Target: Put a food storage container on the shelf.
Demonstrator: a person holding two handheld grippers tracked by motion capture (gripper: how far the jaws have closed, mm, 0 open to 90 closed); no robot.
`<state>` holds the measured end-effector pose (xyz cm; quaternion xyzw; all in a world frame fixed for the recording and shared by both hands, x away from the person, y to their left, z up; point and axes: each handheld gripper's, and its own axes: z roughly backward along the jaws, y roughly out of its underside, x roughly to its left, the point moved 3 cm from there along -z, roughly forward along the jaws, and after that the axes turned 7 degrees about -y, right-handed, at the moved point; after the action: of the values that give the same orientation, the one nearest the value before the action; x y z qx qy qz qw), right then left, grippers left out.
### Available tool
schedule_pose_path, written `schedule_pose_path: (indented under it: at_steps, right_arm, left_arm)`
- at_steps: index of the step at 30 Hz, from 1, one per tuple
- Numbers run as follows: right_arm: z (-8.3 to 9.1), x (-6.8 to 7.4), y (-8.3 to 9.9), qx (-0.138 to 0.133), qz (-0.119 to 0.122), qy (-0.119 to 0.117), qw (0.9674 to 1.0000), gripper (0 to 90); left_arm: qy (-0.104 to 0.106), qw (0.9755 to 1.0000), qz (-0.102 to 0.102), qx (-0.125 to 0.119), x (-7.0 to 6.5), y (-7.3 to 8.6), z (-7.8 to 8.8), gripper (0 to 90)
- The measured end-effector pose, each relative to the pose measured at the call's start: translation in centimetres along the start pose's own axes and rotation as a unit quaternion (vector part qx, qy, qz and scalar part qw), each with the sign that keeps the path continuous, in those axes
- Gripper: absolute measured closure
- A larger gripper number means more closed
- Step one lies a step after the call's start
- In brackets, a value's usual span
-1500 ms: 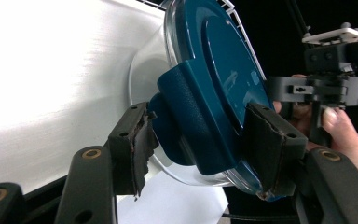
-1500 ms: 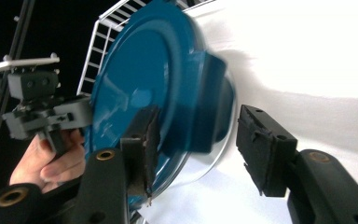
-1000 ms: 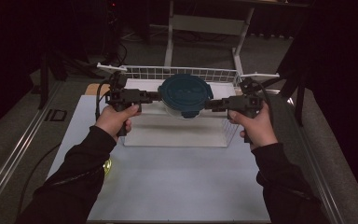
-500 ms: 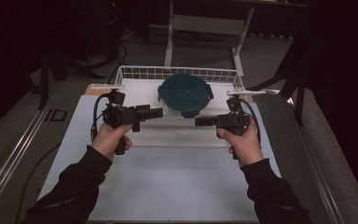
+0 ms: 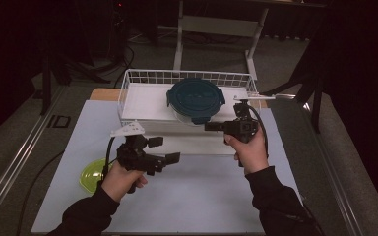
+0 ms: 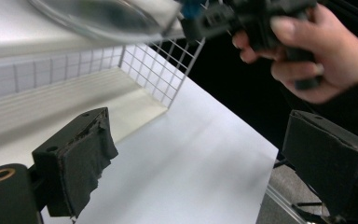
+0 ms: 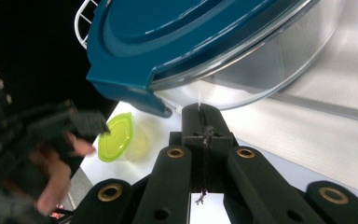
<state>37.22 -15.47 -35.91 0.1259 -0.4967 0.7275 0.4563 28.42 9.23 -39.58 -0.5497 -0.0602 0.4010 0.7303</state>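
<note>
High view: round container (image 5: 195,101) with a teal clip-on lid sits in the white wire basket (image 5: 128,83), toward its right half. Right gripper (image 5: 211,127) is just in front of the container's near edge, nose pointing left across it; clearly the nearer of the two. Left gripper (image 5: 170,150) is well apart from it, out over the white table sheet (image 5: 202,196), jaws spread wide, nothing between them. Container lies ahead and right of the left gripper. A lime-green lidded tub (image 5: 89,174) sits just behind and outside the left hand (image 5: 120,178).

Left gripper view: both jaws stand far apart, black foam pads, the pad face worn and frayed. Basket grid ahead, thin white wire, ribbed white tray under it. Clear bowl base blurred above; right hand (image 6: 317,51) beyond.

Right gripper view: jaws pressed together, empty. Container directly above and ahead of the tips, close; whether touching, can't tell. Lid is smooth hard teal plastic with a latch tab hanging toward the gripper; bowl is clear, glassy, curved. Round, so no long axis; my guess is the tab is the feature to go for.
</note>
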Motion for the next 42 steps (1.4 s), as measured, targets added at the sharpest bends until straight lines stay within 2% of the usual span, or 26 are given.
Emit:
schedule_pose_path:
  at_steps: [1, 3, 9, 11, 14, 18, 19, 22, 28, 33, 36, 39, 40, 42]
  right_arm:
    - [0.0, 0.0, 0.0, -0.001, -0.002, -0.002, 1.0000, 89.8]
    - [-0.2, 0.0, -0.1, -0.004, 0.000, 0.002, 1.0000, 89.8]
    - [-0.5, -0.1, -0.5, -0.008, 0.001, 0.009, 0.9999, 89.7]
    - [-0.6, -0.2, -0.6, -0.010, 0.003, 0.011, 0.9999, 89.7]
    - [-0.8, -0.2, -0.8, -0.014, 0.001, 0.010, 0.9998, 89.7]
    - [-1.2, -0.4, -1.1, -0.019, -0.002, 0.009, 0.9998, 89.7]
    - [-1.3, -0.4, -1.2, -0.020, -0.003, 0.010, 0.9997, 89.7]
    - [-1.7, -0.5, -1.6, -0.027, -0.005, 0.012, 0.9995, 89.7]
    - [-2.3, -0.7, -2.1, -0.035, -0.008, 0.011, 0.9993, 89.7]
    - [-2.7, -0.8, -2.6, -0.041, -0.003, 0.020, 0.9990, 89.3]
    - [-2.6, -0.7, -2.5, -0.041, 0.001, 0.019, 0.9990, 86.2]
    - [-2.3, -0.5, -2.0, -0.041, 0.012, 0.014, 0.9990, 78.9]
    - [-2.1, -0.4, -1.7, -0.039, 0.019, 0.012, 0.9990, 76.8]
    - [-1.7, -0.1, -0.9, -0.043, 0.036, 0.015, 0.9983, 71.0]
  left_arm:
    - [0.001, 1.0000, -0.006, -0.004, -0.2, 0.5, -0.1, 8.0]
    - [-0.001, 0.9998, -0.019, 0.002, -0.8, 1.5, -0.3, 7.2]
    - [0.003, 0.9993, -0.036, 0.000, -1.6, 4.0, -0.6, 6.9]
    - [0.007, 0.9989, -0.046, -0.008, -1.8, 4.8, -0.5, 6.9]
    - [0.008, 0.9986, -0.049, -0.017, -2.0, 5.9, -0.4, 6.9]
    - [-0.001, 0.9978, -0.059, -0.030, -1.9, 7.0, -0.4, 6.8]
    - [-0.005, 0.9971, -0.065, -0.040, -1.8, 7.5, -0.3, 6.8]
    - [-0.009, 0.9955, -0.072, -0.061, -1.8, 8.0, -0.1, 6.8]
    - [-0.006, 0.9951, -0.080, -0.058, -1.9, 8.4, -0.4, 6.6]
    - [0.000, 0.9952, -0.081, -0.056, -2.1, 8.7, -0.7, 6.4]
    - [0.006, 0.9944, -0.085, -0.062, -2.3, 8.7, -0.6, 6.1]
    - [0.007, 0.9929, -0.102, -0.061, -2.5, 8.7, -0.4, 6.1]
    - [0.011, 0.9930, -0.103, -0.056, -2.7, 8.6, -0.4, 6.1]
    - [0.036, 0.9935, -0.098, -0.045, -3.1, 8.4, -0.1, 6.1]
